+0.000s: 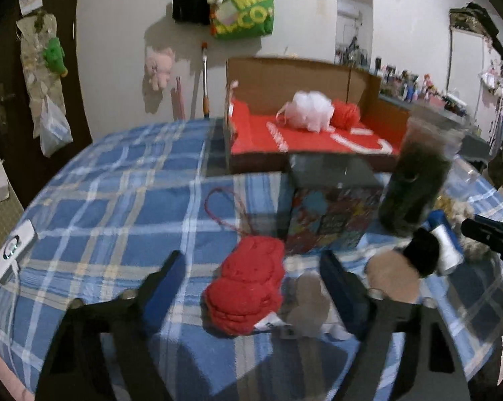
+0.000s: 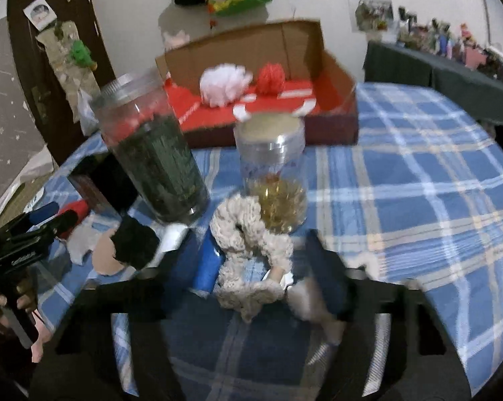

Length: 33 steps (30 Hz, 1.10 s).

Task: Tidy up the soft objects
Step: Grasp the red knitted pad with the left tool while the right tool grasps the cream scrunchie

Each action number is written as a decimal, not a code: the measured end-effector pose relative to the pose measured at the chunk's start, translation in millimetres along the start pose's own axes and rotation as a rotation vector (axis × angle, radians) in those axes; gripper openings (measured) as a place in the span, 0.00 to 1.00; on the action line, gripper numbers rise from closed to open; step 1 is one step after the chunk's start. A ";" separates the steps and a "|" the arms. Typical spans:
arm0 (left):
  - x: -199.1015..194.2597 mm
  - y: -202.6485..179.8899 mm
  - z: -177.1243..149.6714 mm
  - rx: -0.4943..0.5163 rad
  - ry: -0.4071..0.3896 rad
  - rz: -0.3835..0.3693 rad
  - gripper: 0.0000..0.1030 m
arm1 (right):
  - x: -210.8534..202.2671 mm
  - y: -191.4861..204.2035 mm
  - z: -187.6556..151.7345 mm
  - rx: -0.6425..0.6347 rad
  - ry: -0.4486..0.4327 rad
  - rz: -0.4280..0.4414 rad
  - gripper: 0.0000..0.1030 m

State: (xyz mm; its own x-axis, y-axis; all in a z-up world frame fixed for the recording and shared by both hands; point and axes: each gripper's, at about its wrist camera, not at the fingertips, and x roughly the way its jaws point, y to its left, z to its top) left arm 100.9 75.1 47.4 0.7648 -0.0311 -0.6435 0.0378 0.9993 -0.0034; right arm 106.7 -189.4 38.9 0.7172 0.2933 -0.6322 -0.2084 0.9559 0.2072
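In the left wrist view a red knitted piece (image 1: 244,294) lies on the blue plaid cloth (image 1: 118,200) between the fingers of my left gripper (image 1: 251,280). The jaws stand wider than the piece, with a gap on both sides. A beige fluffy bit (image 1: 308,300) lies beside it. In the right wrist view my right gripper (image 2: 265,264) is closed in on a beige knitted scrunchie (image 2: 251,257), its blue pad (image 2: 208,264) against the knit. Further back is a cardboard box with a red lining (image 1: 315,140). It holds a white pouf (image 1: 310,110) and a red yarn ball (image 1: 346,112).
A tall jar of dark green stuff (image 2: 154,160) and a jar of yellow beads (image 2: 275,173) stand just beyond the scrunchie. A colourful box (image 1: 331,220) sits behind the red piece. A black pom (image 1: 422,254), a tan puff (image 1: 391,277) and a blue-white can (image 1: 447,244) lie between. A white device (image 1: 14,250) rests at the table's left edge.
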 end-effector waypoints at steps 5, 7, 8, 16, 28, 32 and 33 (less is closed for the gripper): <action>3.8 6.2 -2.7 -0.040 0.031 -0.050 0.43 | 13.3 -6.9 -2.9 0.034 0.062 0.073 0.27; -3.5 4.6 -2.4 -0.033 0.005 -0.045 0.42 | 9.5 -6.8 -3.8 0.029 0.050 0.076 0.27; -6.6 3.8 -1.2 -0.030 -0.003 -0.047 0.42 | 8.3 -6.4 -4.5 0.028 0.045 0.078 0.27; -45.9 -16.6 7.5 0.019 -0.107 -0.091 0.42 | -12.0 -0.2 -2.2 0.021 0.005 0.112 0.27; -57.2 -87.0 4.9 0.133 -0.149 -0.292 0.42 | -23.3 18.8 1.9 0.000 -0.013 0.211 0.27; -44.4 -101.0 3.2 0.142 -0.122 -0.316 0.42 | -15.7 24.9 -0.5 -0.008 0.010 0.241 0.27; -41.9 -102.6 3.1 0.141 -0.114 -0.320 0.42 | -13.9 25.7 -1.4 -0.009 0.016 0.245 0.27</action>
State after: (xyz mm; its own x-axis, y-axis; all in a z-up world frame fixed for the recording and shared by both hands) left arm 67.0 -26.2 77.1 0.7666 -0.3516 -0.5372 0.3690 0.9260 -0.0794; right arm 90.4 -168.9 52.0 0.6337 0.5165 -0.5759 -0.3809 0.8563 0.3488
